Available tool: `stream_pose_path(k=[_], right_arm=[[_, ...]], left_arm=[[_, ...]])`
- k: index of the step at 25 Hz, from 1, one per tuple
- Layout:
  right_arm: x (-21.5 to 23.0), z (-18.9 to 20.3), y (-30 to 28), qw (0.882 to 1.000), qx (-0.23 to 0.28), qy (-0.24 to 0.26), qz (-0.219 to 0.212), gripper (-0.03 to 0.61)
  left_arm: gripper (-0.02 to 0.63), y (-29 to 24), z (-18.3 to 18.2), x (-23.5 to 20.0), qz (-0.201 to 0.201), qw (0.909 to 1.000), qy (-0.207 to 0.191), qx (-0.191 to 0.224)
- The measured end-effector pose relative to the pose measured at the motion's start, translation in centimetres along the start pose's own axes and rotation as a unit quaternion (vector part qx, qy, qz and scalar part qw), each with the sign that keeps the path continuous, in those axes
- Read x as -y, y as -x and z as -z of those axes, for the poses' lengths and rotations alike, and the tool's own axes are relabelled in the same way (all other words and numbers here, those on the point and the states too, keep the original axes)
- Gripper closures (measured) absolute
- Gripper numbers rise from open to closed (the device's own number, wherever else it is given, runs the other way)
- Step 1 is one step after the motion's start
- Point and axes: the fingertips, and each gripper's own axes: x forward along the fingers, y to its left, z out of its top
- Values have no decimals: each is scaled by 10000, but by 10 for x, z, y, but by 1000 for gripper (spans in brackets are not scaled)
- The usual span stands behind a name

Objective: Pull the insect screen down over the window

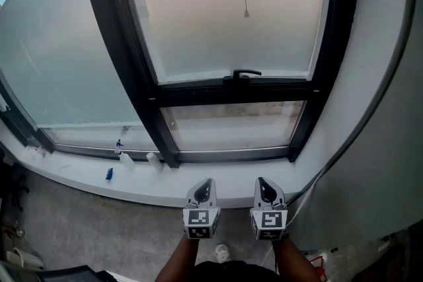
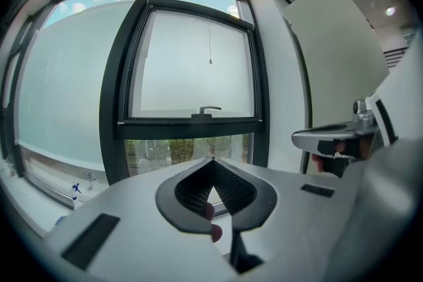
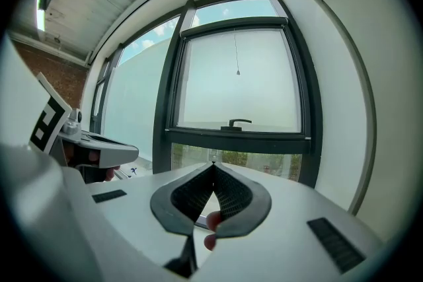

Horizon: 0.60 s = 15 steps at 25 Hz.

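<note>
A black-framed window point(image 1: 234, 86) faces me, its upper pane frosted. A thin pull cord point(image 1: 246, 12) with a small weight hangs down in front of that pane; in the gripper views the cord point(image 2: 210, 62) point(image 3: 238, 72) shows the same way. A black handle point(image 1: 242, 74) sits on the sash's bottom bar. My left gripper point(image 1: 206, 183) and right gripper point(image 1: 262, 181) are held side by side low before the sill, both shut and empty, well below the cord. In the left gripper view my left gripper's tips point(image 2: 212, 160) meet; my right gripper point(image 3: 213, 164) likewise.
A white sill point(image 1: 139, 185) runs under the window, with small bottles point(image 1: 153, 160) and blue items point(image 1: 109, 174) on its left part. A white wall point(image 1: 383, 76) stands at the right. A large fixed pane point(image 1: 59, 56) lies left.
</note>
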Motion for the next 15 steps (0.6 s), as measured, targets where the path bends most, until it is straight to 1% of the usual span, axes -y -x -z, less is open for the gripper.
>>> stream_pose_path(k=[5, 8, 12, 15], right_arm=[[-10, -7, -39, 10000, 10, 18, 39, 575], [-15, -10, -56, 10000, 29, 12, 74, 575], [-12, -12, -72, 9999, -2, 24, 132, 575], [-3, -10, -83, 9998, -47, -26, 212, 575]], left_arm=[[611, -27, -2, -28, 81, 10000, 34, 3], [611, -41, -11, -43, 61, 9999, 103, 75], [611, -59, -21, -48, 151, 9997, 159, 124], [611, -76, -18, -51, 200, 9997, 114, 86]])
